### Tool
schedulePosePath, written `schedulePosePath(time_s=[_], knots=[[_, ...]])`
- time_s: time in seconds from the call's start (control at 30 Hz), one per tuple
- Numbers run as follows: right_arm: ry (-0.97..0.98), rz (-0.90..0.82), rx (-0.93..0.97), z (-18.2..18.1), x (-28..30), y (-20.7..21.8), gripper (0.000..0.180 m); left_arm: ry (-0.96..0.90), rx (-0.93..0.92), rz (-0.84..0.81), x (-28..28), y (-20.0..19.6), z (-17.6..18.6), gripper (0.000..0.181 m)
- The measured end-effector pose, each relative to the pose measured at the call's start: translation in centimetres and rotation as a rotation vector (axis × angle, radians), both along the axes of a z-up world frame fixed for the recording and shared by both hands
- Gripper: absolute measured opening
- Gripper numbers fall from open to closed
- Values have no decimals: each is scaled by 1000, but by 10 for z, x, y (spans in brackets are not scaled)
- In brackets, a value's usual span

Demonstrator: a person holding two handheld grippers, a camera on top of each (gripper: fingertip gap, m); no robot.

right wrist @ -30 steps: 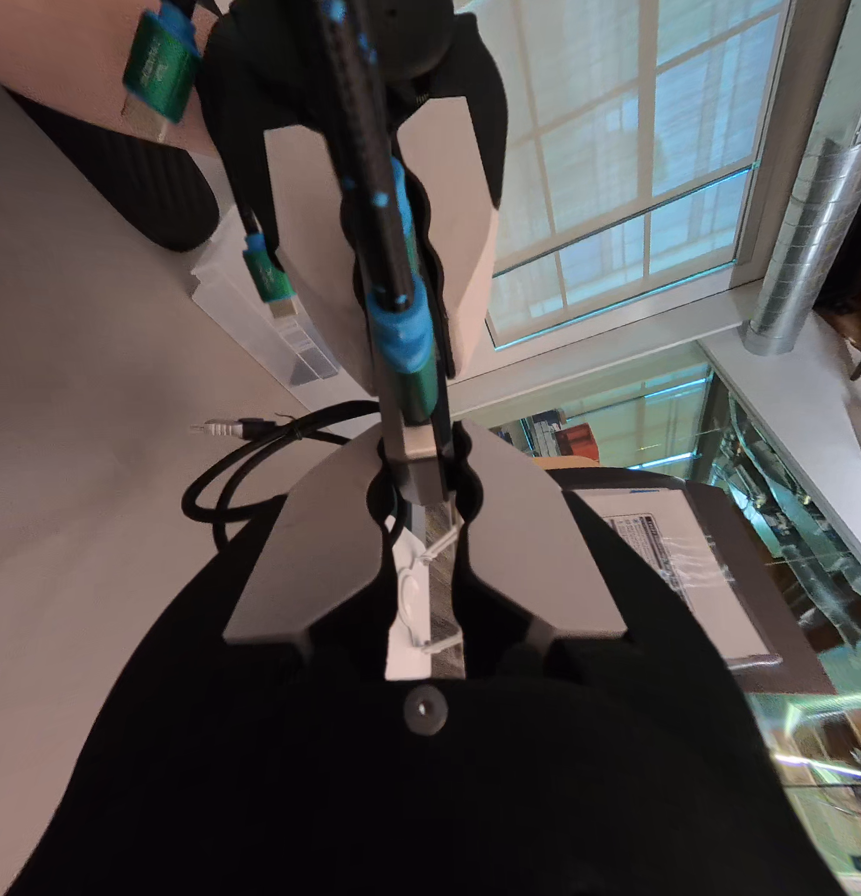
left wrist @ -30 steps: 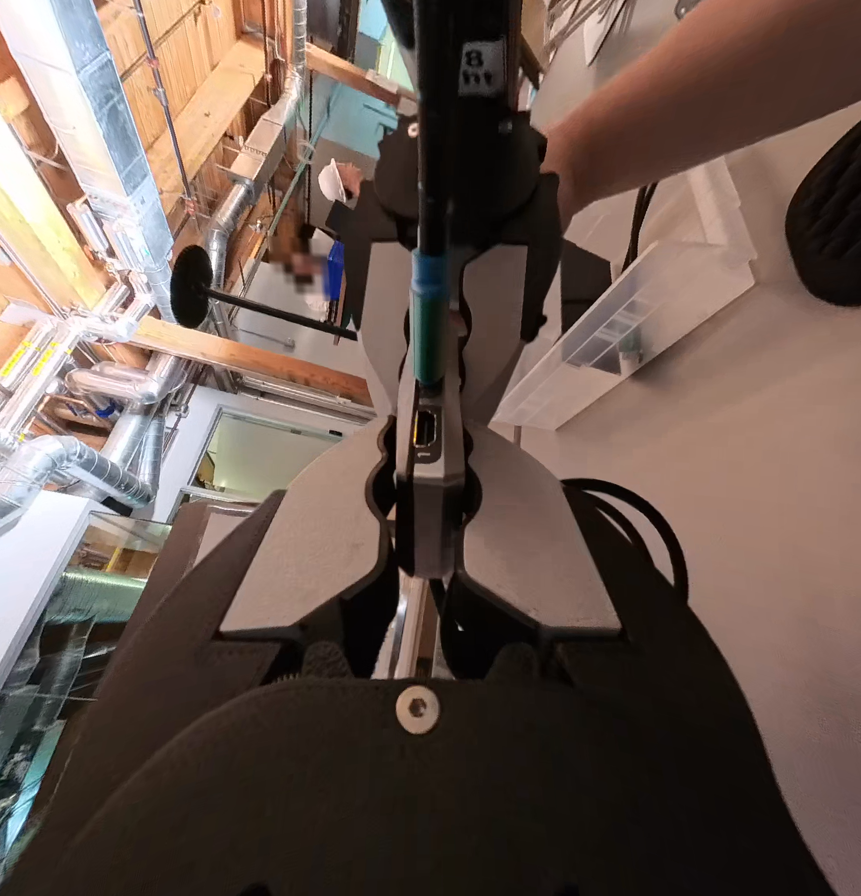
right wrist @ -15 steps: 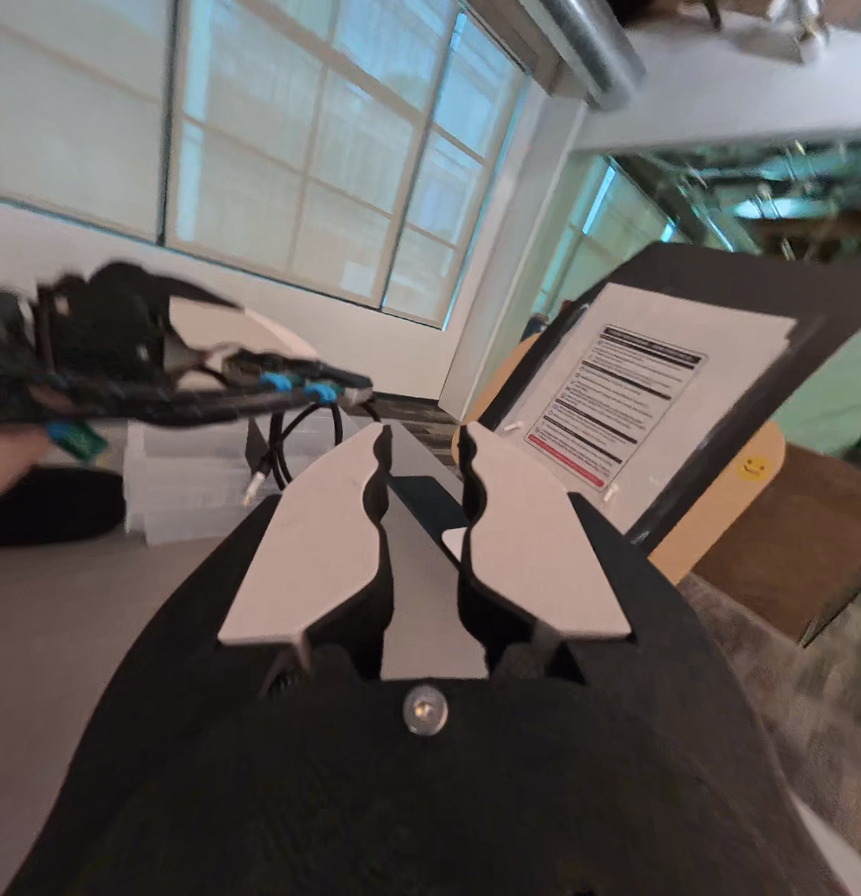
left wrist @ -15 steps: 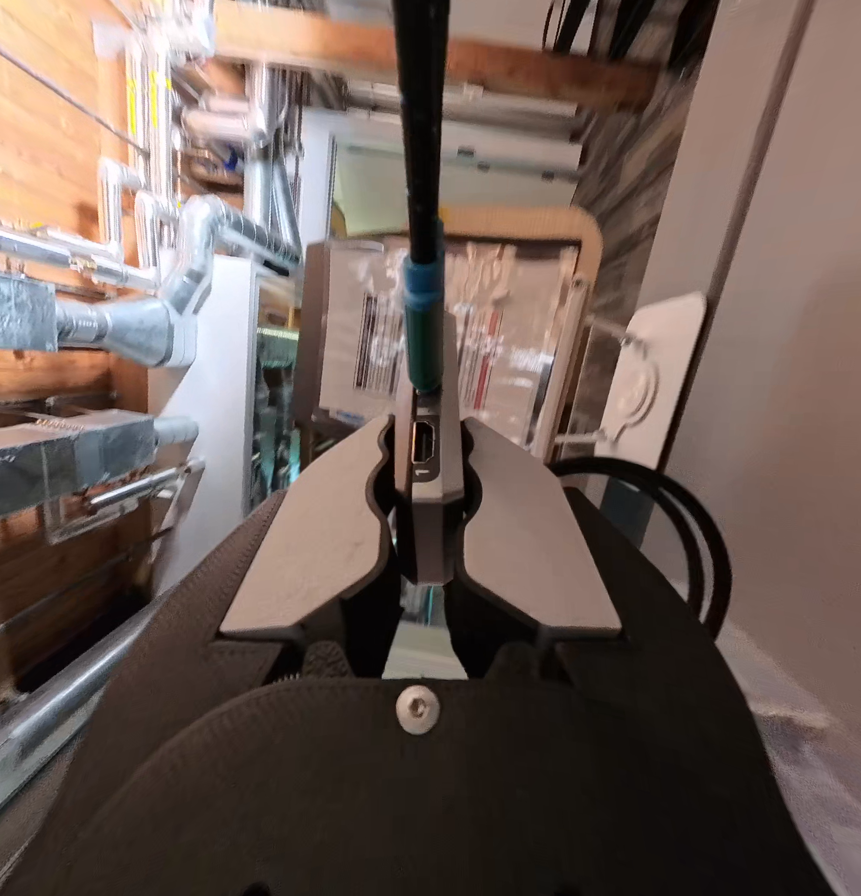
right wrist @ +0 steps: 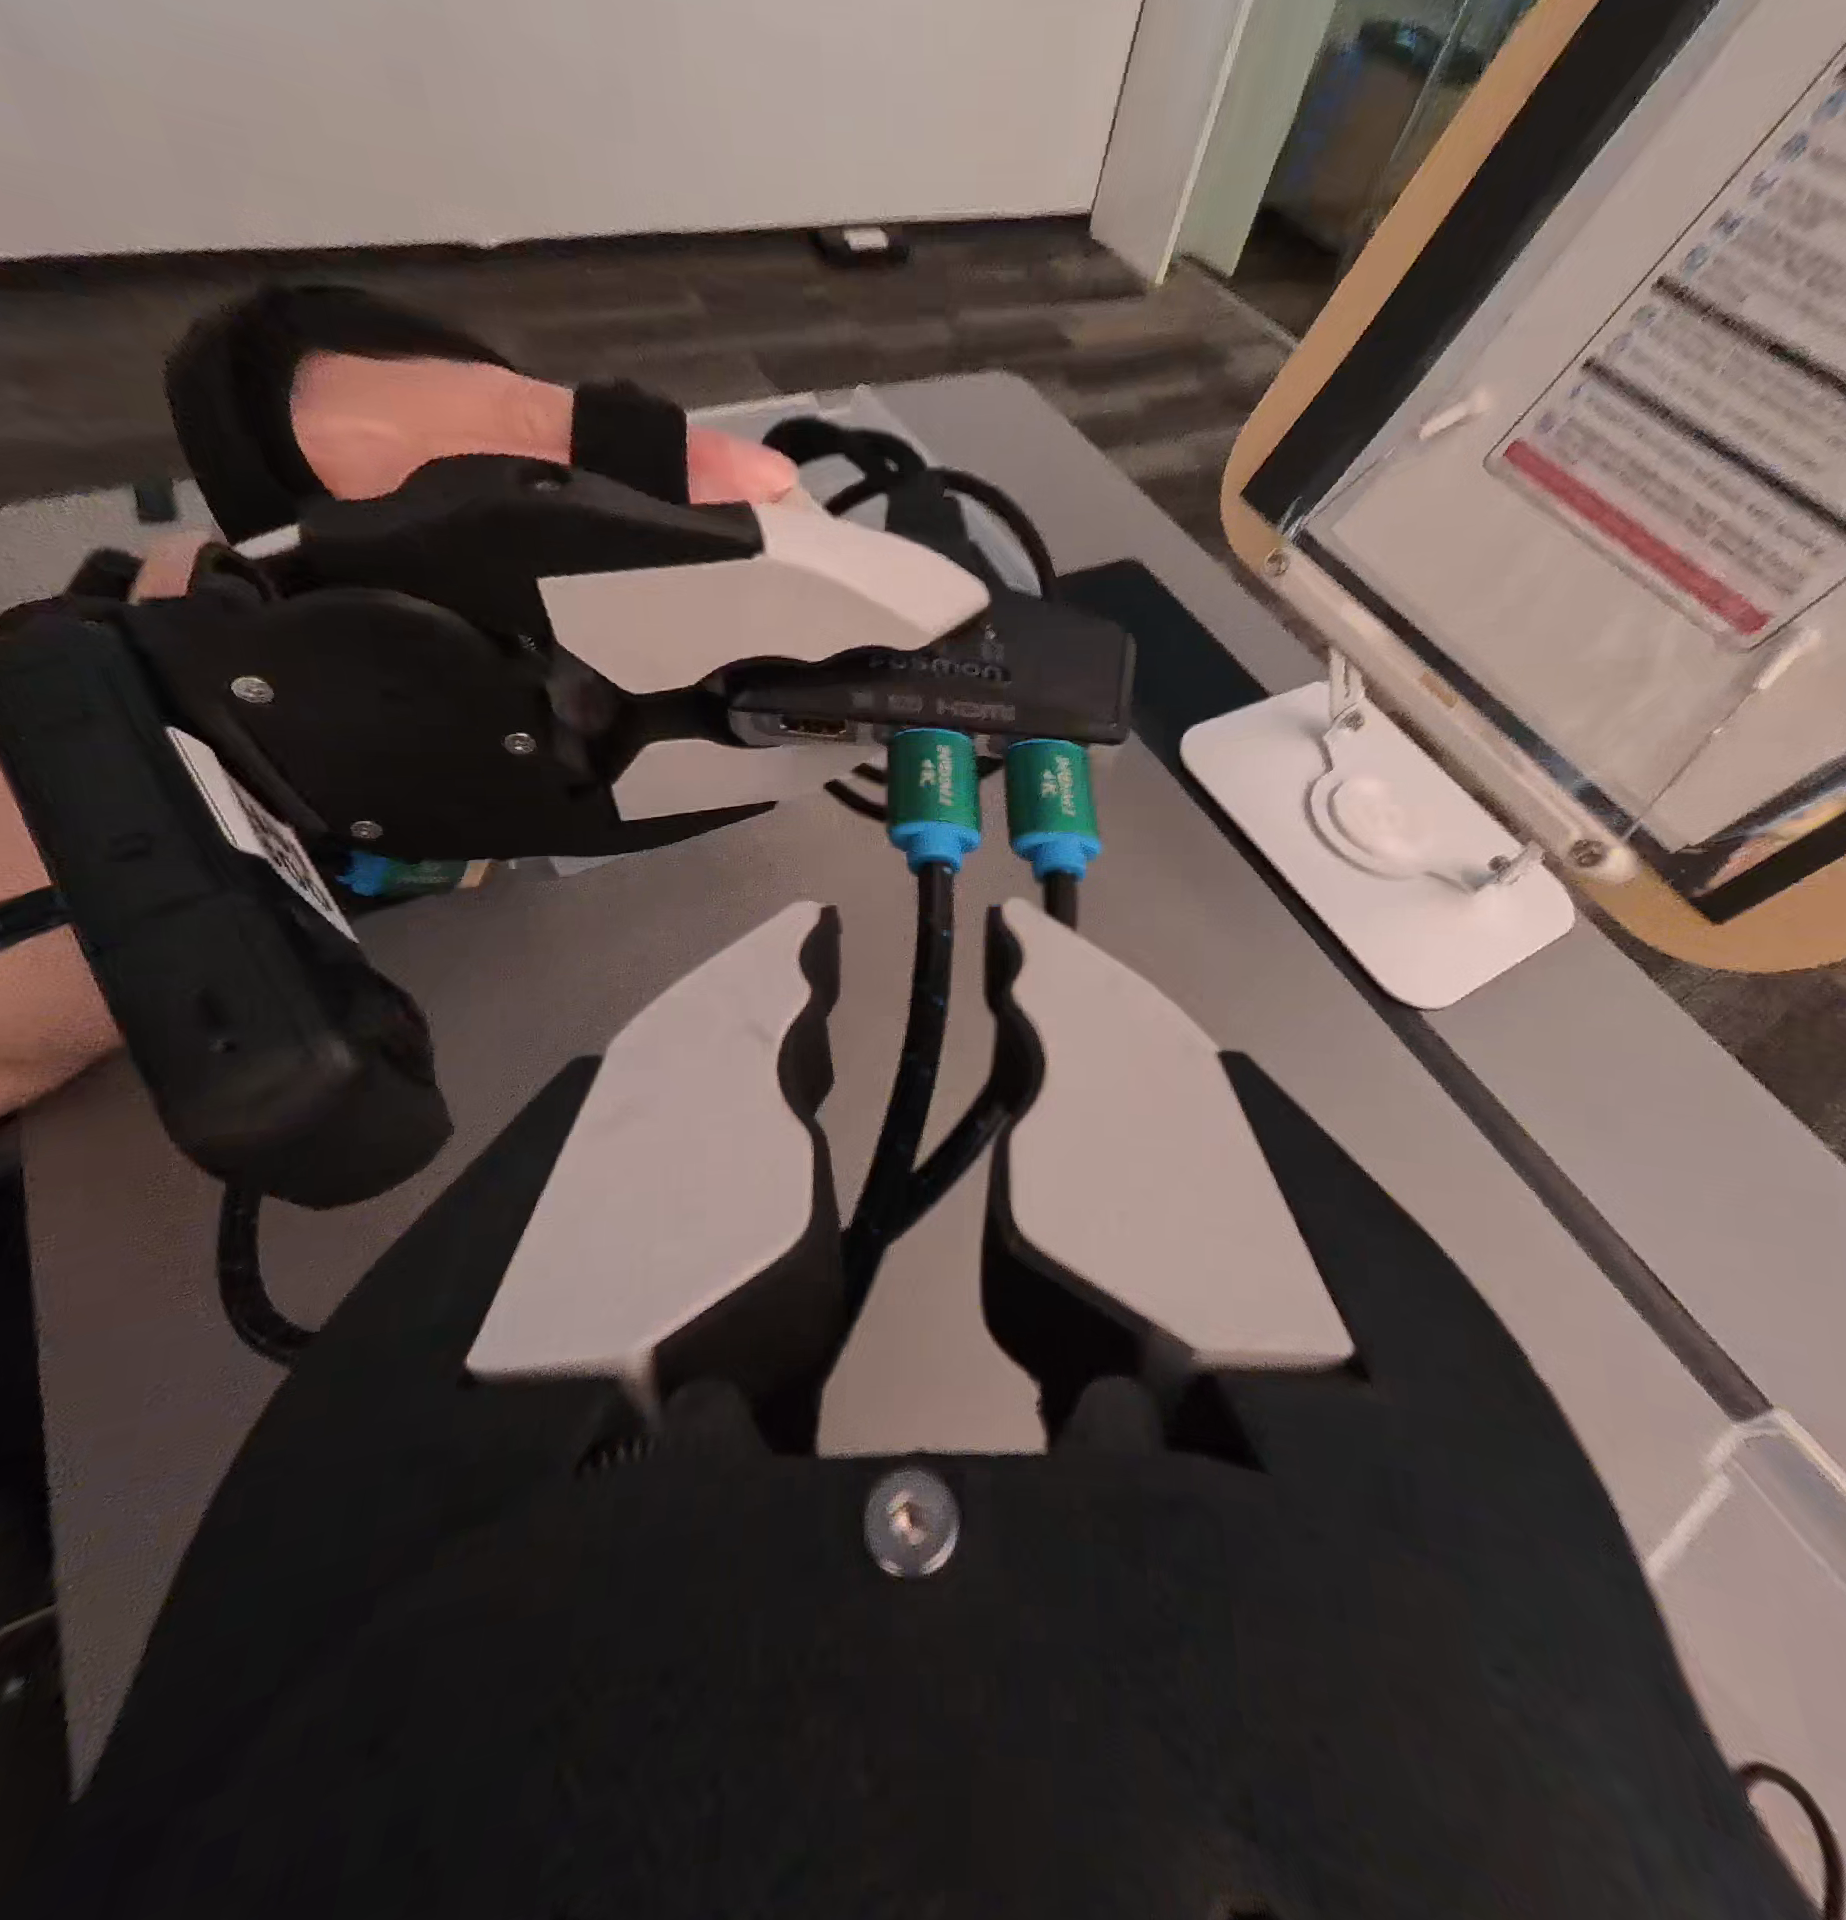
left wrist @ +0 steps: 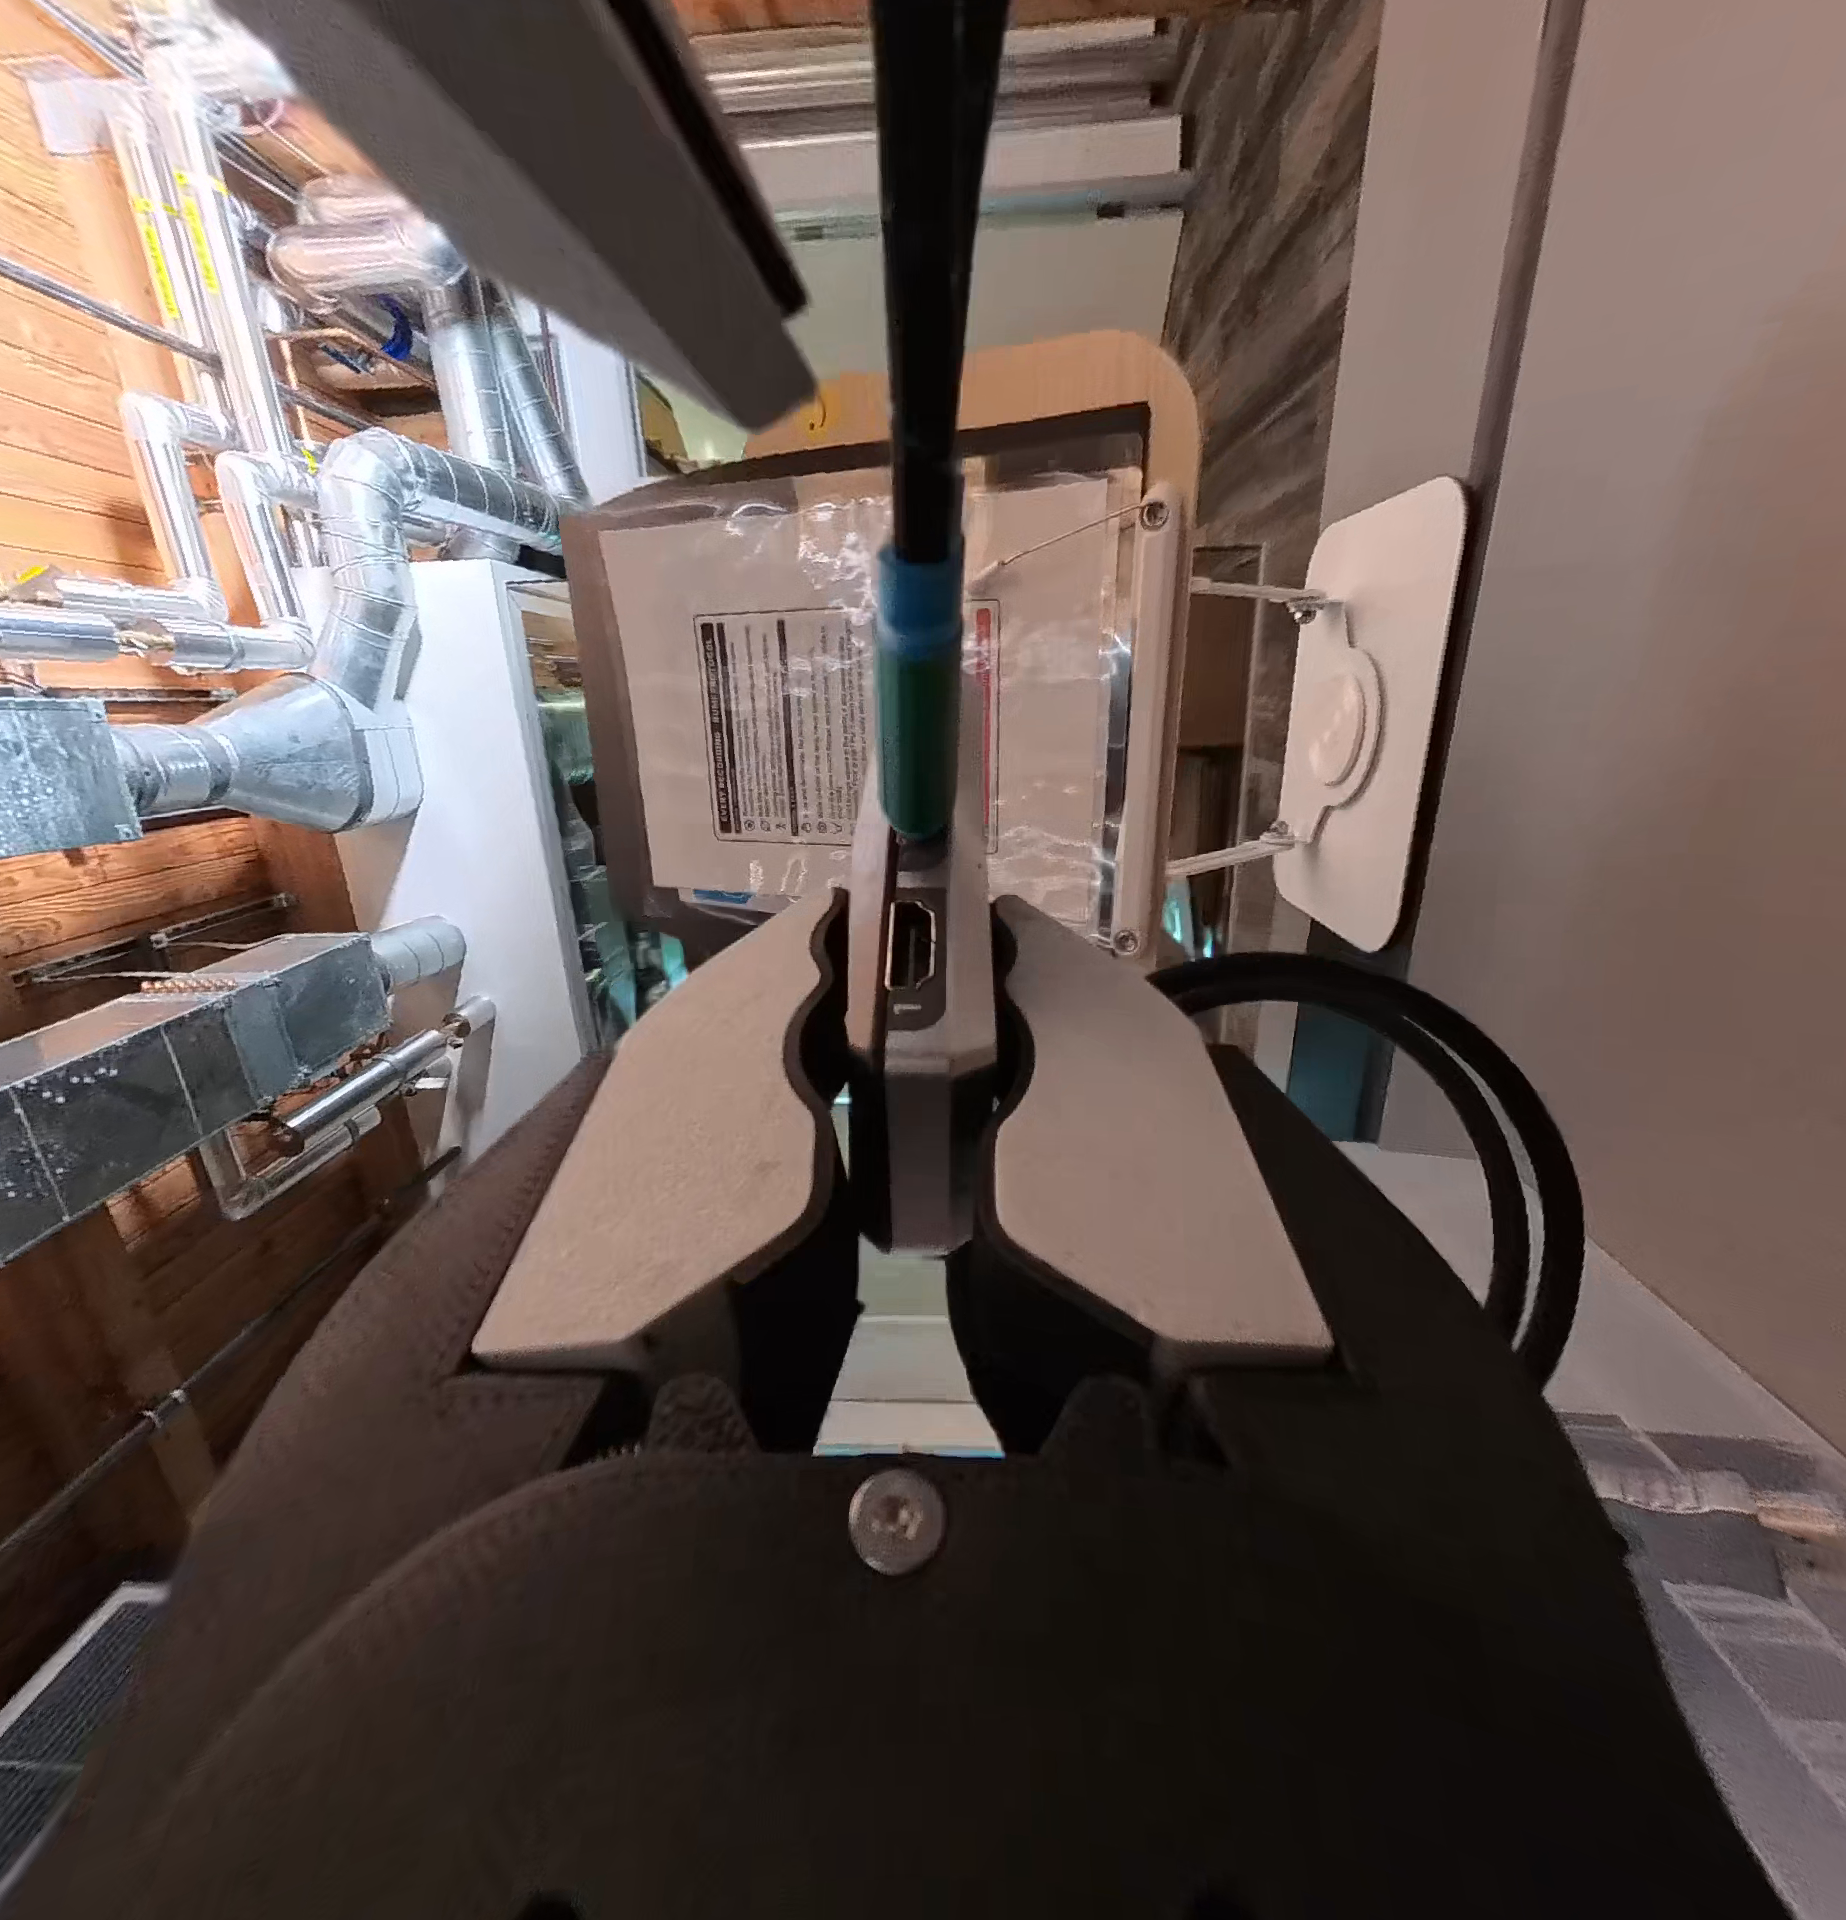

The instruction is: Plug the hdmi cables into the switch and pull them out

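While left gripper [right wrist: 794, 717] clamps switch [right wrist: 960, 675], ports face right gripper [right wrist: 914, 935].

Grey bench [right wrist: 1521, 1122] seen under dim indoor light. Dark patterned carpet [right wrist: 690, 301] laid up to white wall [right wrist: 483, 114]. Wood-plank ceiling [left wrist: 57, 436] crossed by silver ducts [left wrist: 275, 748]. Clear-framed sign on white stand [right wrist: 1418, 883] placed at bench edge.
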State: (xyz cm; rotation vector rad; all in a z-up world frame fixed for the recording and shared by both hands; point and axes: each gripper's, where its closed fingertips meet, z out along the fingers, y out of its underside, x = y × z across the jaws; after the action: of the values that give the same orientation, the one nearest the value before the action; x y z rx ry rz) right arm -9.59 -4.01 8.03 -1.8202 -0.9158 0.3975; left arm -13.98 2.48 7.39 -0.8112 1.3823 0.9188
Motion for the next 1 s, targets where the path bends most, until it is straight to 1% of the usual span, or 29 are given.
schedulePosePath(time_s=[0.03,0.13,0.2,0.27,0.47,0.53,0.6,0.63,0.73,0.83,1.0], knots=[[0,10,-23,-4,-1,0,21,2,-1,4,3,1,-2,22],[-16,9,-69,-14,2,5,19,9,-4,10,12,0,-7,22],[-49,-38,-74,-20,11,12,19,1,14,12,17,-2,-6,22],[-59,-39,-90,-26,14,15,15,-3,19,12,22,-5,-6,22],[-46,-34,-118,-26,17,14,13,-2,24,30,27,-4,-9,22],[-36,-54,-179,-29,19,15,11,-3,6,42,29,-2,-14,22],[-15,-64,-237,-32,20,13,9,-40,-59,30,31,1,-20,22],[-19,-57,-234,-32,21,12,8,-57,-90,25,33,1,-23,22],[-35,-63,-234,-31,26,11,7,-89,-110,16,37,0,-24,22],[-76,-88,-240,-33,32,7,8,-107,-164,3,44,-3,-29,22],[-158,-150,-266,-38,41,-2,8,-110,-194,0,56,-9,-38,22]])
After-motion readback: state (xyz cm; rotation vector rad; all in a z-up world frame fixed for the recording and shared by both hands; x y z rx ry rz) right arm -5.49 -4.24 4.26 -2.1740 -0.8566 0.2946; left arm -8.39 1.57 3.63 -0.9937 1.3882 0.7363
